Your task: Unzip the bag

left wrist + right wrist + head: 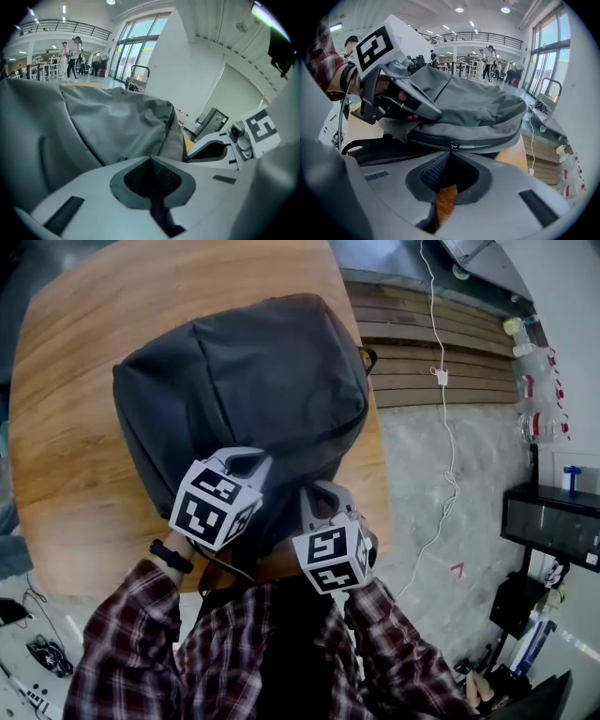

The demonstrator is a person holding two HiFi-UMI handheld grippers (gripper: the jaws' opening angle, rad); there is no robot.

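Observation:
A dark grey backpack (244, 381) lies on a round wooden table (66, 427). Both grippers sit at its near edge. My left gripper (247, 463) is shut on a fold of the bag's fabric (401, 126). In the right gripper view its jaws (427, 110) press down on that fold. In its own view, the left gripper (151, 160) has its jaws together against the grey cloth (108, 126). My right gripper (450, 153) is shut on the zipper pull (451, 146), which sits on the zip line along the bag's side (497, 138). Its place in the head view is just right of the left one (320, 495).
Black straps (379, 147) trail from the bag's near side. Right of the table are a slatted wooden platform (441, 362), a white cable (448, 456) on the stone floor, bottles (539, 381) and a black box (553, 521). People stand far off in the hall (485, 61).

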